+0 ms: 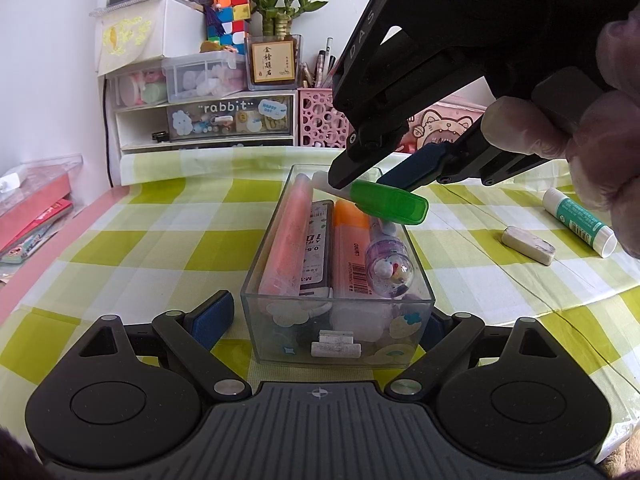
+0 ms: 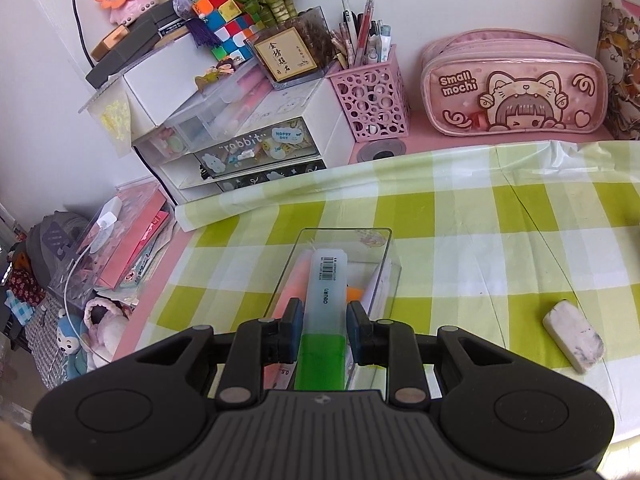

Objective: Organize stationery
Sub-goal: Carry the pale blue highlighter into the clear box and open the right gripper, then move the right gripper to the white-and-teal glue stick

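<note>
A clear plastic box point(image 1: 416, 280) stands on the checked cloth and holds a pink highlighter point(image 1: 286, 240), an orange highlighter point(image 1: 350, 244), a dark lead case and a bubble-top pen. My left gripper point(image 1: 324, 318) is open, its fingers either side of the box's near end. My right gripper point(image 2: 323, 330) is shut on a green-capped highlighter point(image 2: 323, 312) and holds it tilted just above the box point(image 2: 390, 264); it also shows in the left wrist view point(image 1: 384, 200). An eraser point(image 1: 528, 245) and a glue stick point(image 1: 578, 216) lie to the right.
At the back stand a white drawer unit point(image 2: 256, 140), a pink pen holder point(image 2: 374, 98) and a pink pencil case point(image 2: 516, 88). A clear box of pink items point(image 2: 120, 240) sits at the left. The eraser also shows in the right wrist view point(image 2: 574, 340).
</note>
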`<state>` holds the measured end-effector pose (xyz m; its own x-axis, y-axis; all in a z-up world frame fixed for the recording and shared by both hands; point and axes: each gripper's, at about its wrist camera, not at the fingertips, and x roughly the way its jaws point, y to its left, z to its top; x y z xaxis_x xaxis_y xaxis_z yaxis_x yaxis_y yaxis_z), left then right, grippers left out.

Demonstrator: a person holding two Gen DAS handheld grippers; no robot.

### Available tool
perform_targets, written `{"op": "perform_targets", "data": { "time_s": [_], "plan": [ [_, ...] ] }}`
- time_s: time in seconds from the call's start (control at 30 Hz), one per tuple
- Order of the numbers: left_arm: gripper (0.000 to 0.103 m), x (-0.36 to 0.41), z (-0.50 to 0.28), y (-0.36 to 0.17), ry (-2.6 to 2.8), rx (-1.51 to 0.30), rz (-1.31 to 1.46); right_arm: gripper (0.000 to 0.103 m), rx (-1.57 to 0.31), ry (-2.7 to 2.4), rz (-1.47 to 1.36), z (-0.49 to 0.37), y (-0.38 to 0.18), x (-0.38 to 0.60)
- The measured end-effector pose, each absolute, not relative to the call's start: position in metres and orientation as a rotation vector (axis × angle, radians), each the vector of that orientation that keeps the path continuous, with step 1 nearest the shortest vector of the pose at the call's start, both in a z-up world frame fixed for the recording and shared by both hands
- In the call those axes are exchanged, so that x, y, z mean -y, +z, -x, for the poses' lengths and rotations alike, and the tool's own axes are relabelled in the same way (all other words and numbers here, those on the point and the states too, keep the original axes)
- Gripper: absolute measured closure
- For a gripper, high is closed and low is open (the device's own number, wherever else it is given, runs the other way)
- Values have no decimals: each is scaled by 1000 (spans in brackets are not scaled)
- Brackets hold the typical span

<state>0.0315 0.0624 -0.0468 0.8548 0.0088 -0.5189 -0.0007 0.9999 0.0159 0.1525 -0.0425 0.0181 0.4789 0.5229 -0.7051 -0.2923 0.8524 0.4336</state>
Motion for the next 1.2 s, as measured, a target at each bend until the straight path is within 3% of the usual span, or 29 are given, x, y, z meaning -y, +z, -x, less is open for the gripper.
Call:
{"op": "perform_targets", "data": {
  "time_s": [0.27, 0.9, 1.2],
  "plan": [
    [14, -62, -31, -47, 5, -545, -15, 79, -973, 537, -309, -151, 18, 44],
    [14, -58, -28, -47, 19, -532, -36, 38, -831, 424, -338, -125, 34, 142],
    [14, -55, -25, -48, 27, -514, -63, 33, -816, 278, -387, -120, 30, 223]
  ]
}}
